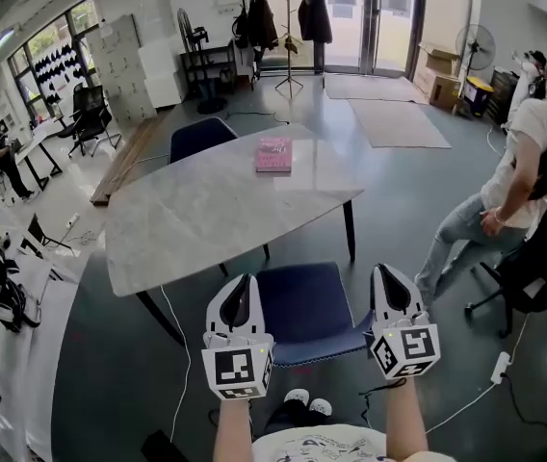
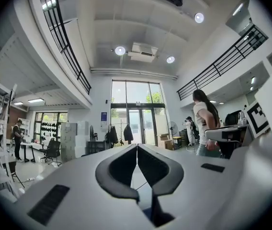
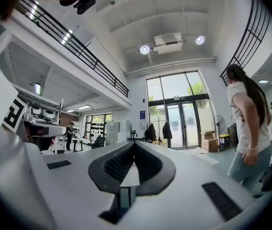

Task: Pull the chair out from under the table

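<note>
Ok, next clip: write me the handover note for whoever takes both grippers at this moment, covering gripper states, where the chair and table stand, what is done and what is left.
Left gripper: shut, empty, held over the blue chair's left side.
Right gripper: shut, empty, over its right side.
Chair: right in front of the person, most of its seat clear of the table's near edge.
Done: the chair looks pulled out, and neither gripper holds it.
Left: probably nothing; pull it further only if more clearance is wanted.
</note>
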`<state>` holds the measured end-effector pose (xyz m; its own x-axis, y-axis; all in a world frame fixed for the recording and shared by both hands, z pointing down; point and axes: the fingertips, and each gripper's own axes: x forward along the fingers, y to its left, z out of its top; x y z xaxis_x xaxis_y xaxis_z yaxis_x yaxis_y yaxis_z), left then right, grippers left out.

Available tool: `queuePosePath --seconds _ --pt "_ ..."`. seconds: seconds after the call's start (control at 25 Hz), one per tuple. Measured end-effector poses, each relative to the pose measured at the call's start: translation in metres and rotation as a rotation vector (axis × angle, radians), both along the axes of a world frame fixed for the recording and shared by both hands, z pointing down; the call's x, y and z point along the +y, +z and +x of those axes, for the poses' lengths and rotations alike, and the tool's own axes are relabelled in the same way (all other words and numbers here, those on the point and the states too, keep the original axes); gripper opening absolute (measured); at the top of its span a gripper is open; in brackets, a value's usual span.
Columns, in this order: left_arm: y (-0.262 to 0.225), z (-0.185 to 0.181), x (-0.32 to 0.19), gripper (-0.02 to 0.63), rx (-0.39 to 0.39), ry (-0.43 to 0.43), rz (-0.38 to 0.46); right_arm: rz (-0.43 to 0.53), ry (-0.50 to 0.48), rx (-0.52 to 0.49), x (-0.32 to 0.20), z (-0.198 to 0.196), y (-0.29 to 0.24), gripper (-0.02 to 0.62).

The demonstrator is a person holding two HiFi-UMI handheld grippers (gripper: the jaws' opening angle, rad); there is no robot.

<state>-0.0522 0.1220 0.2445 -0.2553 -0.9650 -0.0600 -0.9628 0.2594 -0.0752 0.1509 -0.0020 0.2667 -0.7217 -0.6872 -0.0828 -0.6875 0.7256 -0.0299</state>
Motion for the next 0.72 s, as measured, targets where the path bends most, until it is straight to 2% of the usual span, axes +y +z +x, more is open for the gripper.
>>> queuePosePath --seconds 0.72 --pt "0.003 -0.006 -0.015 0.02 -0.005 0.013 -0.012 -0.021 0.023 0.021 -0.015 -0.003 0.006 0.005"
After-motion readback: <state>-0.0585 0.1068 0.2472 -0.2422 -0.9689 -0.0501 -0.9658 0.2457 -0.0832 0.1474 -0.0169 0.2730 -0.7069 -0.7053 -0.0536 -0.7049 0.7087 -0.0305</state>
